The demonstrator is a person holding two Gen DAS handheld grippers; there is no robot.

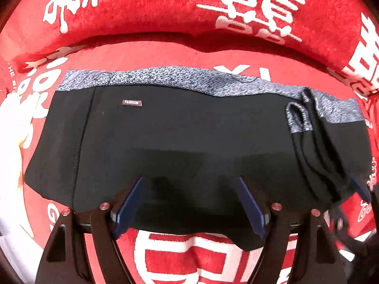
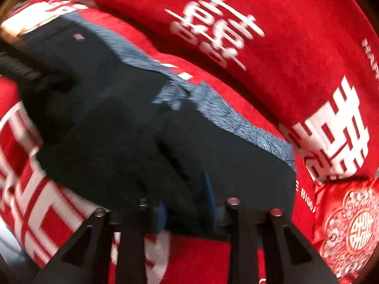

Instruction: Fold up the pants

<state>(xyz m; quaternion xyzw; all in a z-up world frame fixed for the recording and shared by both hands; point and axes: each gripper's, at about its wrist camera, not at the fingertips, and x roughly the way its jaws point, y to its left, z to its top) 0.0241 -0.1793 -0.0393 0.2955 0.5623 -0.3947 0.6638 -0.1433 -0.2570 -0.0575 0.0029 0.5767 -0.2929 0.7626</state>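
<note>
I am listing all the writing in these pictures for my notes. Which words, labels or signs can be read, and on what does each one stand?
"FASHION": on the small dark label sewn on the black pants.
Large white double-happiness characters: on the red blanket.
"HAPP", cut off at the edge: on the red blanket, right wrist view.
"BIGD", partly hidden: same blanket, right wrist view.
Other small white letters are too blurred to read.

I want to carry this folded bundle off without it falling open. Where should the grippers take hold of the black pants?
Probably the near folded edge of the black pants, approached from the near side, low along the red blanket. The layers stack flat there, opposite the grey waistband. The left gripper is open at that edge; the right gripper looks narrower, but blur hides its state.
</note>
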